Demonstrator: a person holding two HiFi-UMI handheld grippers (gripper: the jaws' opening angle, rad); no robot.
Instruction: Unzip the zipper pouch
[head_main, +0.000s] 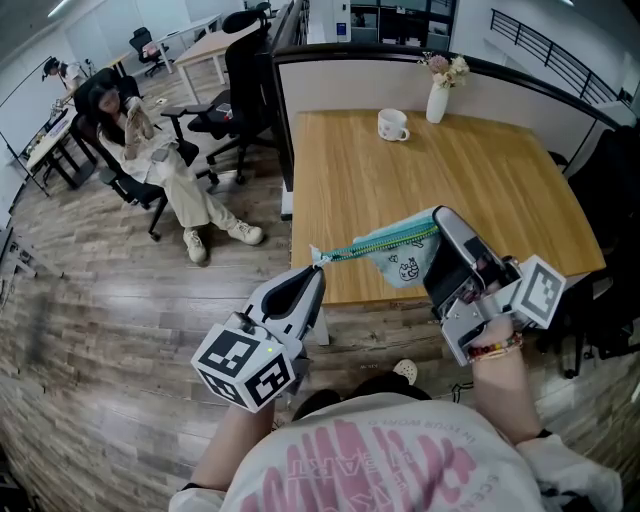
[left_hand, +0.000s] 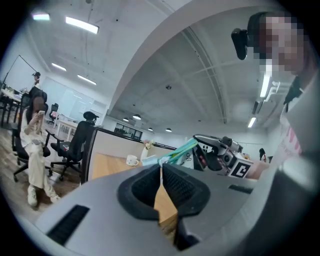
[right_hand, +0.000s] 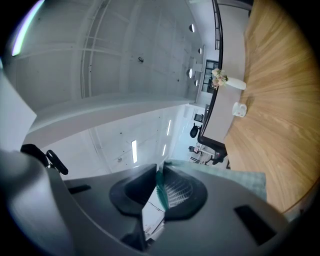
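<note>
The light-blue zipper pouch (head_main: 402, 258) hangs stretched in the air over the near edge of the wooden table (head_main: 470, 170), its teal zipper line (head_main: 375, 244) pulled taut. My left gripper (head_main: 318, 268) is shut on the small zipper pull (left_hand: 161, 163) at the pouch's left end. My right gripper (head_main: 441, 220) is shut on the pouch's right end, with the teal zipper edge (right_hand: 160, 186) pinched between its pads and pale cloth (right_hand: 240, 178) spilling out to the side. In the left gripper view the pouch (left_hand: 181, 150) runs across to the right gripper (left_hand: 220, 152).
A white mug (head_main: 392, 124) and a white vase of flowers (head_main: 438, 96) stand at the table's far side by a dark partition (head_main: 283, 110). A seated person (head_main: 150, 140) and office chairs (head_main: 235, 90) are on the wood floor to the left.
</note>
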